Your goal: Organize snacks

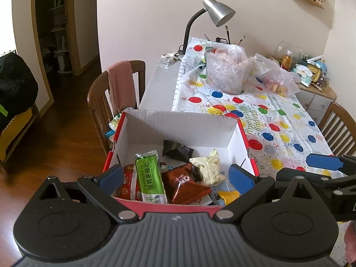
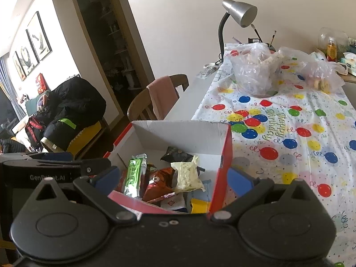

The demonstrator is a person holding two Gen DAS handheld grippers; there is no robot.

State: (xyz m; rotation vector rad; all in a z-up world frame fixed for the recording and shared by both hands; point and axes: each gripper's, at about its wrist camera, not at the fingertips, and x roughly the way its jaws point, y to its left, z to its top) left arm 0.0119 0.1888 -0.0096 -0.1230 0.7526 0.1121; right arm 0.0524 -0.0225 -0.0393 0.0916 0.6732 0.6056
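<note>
Snacks sit in your red cardboard box (image 1: 181,131) at the table's near left corner: a glossy green foil bar (image 1: 150,176), a crinkled brown pyramid pack (image 1: 184,185), a pale wrapper (image 1: 208,166). Your left gripper (image 1: 175,179) and right gripper (image 2: 172,178) both gape wide over them, holding nothing. Two rumpled clear plastic bags (image 1: 227,71) rest toward the balloon-print tablecloth's (image 1: 278,120) far edge.
</note>
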